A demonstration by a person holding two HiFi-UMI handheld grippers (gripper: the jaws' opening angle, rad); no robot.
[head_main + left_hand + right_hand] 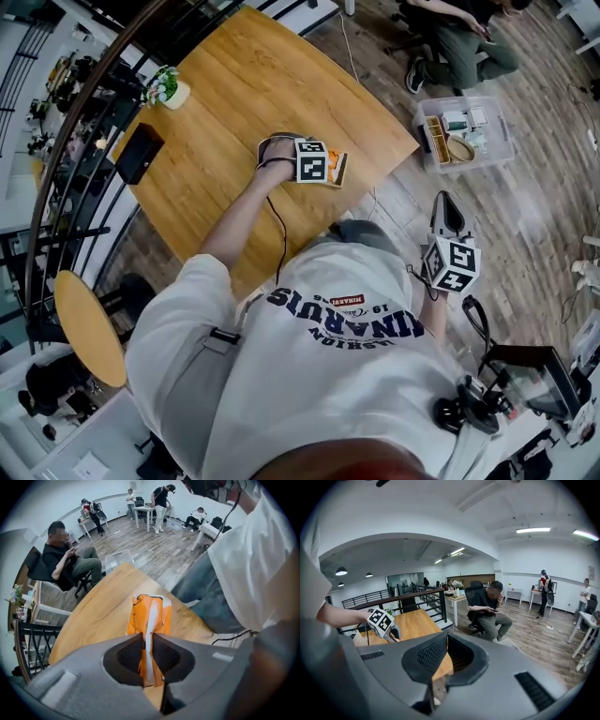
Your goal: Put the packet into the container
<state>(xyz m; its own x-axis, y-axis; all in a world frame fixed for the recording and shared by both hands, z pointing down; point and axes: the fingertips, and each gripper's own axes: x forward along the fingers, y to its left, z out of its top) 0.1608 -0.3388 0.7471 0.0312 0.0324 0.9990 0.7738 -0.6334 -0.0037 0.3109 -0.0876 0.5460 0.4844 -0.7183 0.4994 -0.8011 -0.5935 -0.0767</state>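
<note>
Left gripper (pixel 148 639) pinches the orange packet (pixel 150 613) between its two dark pads. The pads press on the packet's middle, where a white stripe runs along it. This gripper points straight down over the wooden table (pixel 244 84). The person's left arm is stretched out over the table with the forearm bare, and the hand sits on top of the gripper behind its marker cube. In the head view the cube covers the jaws and most of the packet, so only an orange corner shows beside it. The packet is at the table edge nearest to the person, not far from the corner that points toward the container (pixel 506 141). I cannot tell whether its lower end touches the wood or hangs just above it.

The right gripper (pixel 446 634) is off the table, beside the person's body and over the wooden floor. It points forward and somewhat down. Its jaw tips meet and nothing is between them. The right hand is mostly hidden behind the cube.

The container is a clear box on the floor, well apart from the table corner. Things lie inside it, too small to name.
</note>
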